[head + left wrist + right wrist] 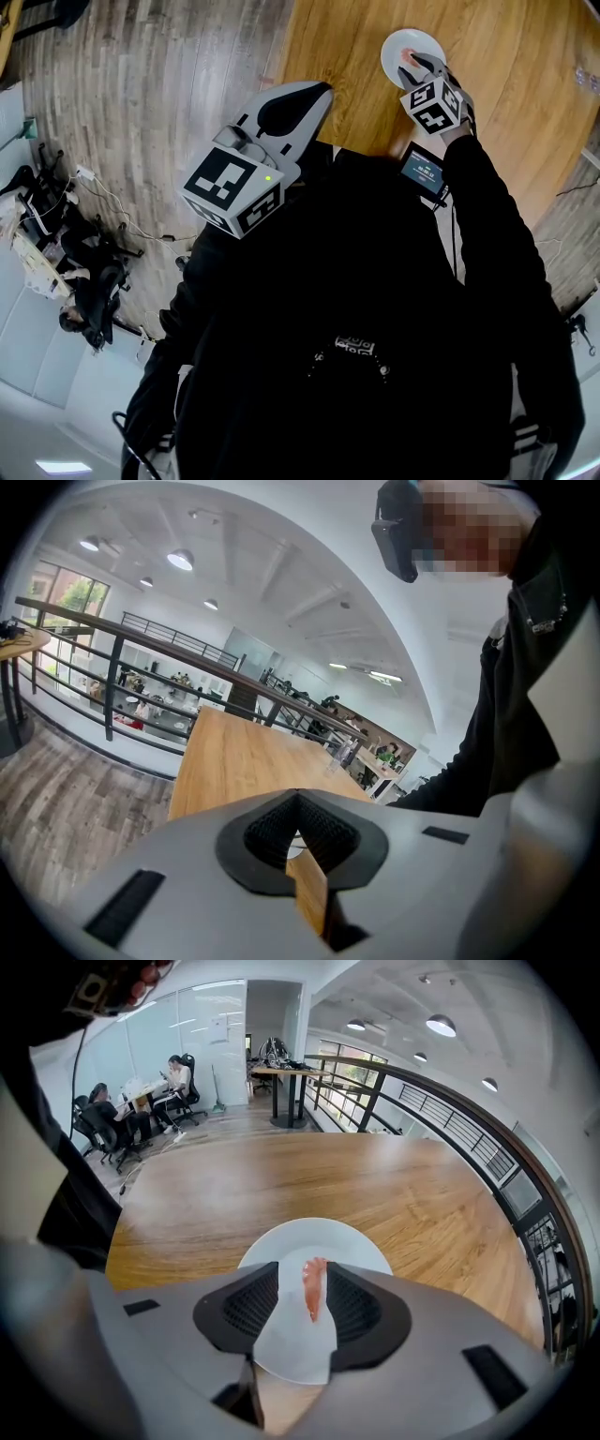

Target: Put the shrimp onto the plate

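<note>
- Right gripper view: right gripper [302, 1271], jaws wide, pads clear of the thin orange-pink shrimp [314, 1290] between them. The shrimp lies on the round white plate [361, 1241], so delivery looks done.
- Left gripper view: left gripper [298, 801], jaws together, empty, idling above the light wooden table [234, 761].

Wooden table [422, 1194], 1 white plate [347, 1246] on it

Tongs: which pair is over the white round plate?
The right tongs: open above the white round plate, with the orange shrimp between their jaws. The left tongs are shut, well aside from it.
</note>
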The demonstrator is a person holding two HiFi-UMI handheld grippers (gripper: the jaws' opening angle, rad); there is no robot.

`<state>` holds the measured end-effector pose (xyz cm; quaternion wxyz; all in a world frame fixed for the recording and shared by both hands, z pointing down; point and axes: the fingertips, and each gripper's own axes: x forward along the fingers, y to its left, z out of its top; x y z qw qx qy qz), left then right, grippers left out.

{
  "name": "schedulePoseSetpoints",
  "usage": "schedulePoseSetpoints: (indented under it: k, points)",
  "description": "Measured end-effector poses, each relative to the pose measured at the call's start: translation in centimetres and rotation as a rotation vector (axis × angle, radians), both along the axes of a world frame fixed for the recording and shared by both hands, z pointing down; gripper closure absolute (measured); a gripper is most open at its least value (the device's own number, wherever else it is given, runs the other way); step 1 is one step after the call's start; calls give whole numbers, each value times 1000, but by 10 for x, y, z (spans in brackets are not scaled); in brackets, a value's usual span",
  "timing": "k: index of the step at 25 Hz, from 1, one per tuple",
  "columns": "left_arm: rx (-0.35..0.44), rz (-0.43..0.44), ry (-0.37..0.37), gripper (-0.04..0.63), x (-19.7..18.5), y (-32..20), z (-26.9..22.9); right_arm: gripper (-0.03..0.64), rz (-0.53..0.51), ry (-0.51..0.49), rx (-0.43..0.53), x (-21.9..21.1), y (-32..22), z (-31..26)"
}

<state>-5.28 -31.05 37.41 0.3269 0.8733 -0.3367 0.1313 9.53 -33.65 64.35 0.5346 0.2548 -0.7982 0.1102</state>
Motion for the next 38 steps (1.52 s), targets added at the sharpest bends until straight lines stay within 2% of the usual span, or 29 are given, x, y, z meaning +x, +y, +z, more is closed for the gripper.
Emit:
schedulePoseSetpoints:
  k: [5,13,18,20,26,30,35,38]
  points:
    - [26,10,0,589,-4,0,-3,460,28,-10,10,0,-5,0]
    - [81,40,-9,589,-22,6,-9,467,151,-108,23,-7,-10,-18]
    - [128,80,-6,589,-29,3,-3,577,311,-285,-29,-14,-16,-13]
    - [147,104,8,589,-27,1,-7,592,360,-321,-24,-10,-21,-24]
    - [169,187,70,589,-13,1,-31,597,454,-461,-12,-4,-11,-101]
    - [228,266,92,589,-4,-10,-44,597,548,-640,9,-2,-8,-156]
    - [338,366,165,589,15,-4,-72,598,520,-806,186,-6,24,-268]
    - [432,442,217,589,28,-3,-90,598,444,-953,295,-19,44,-337]
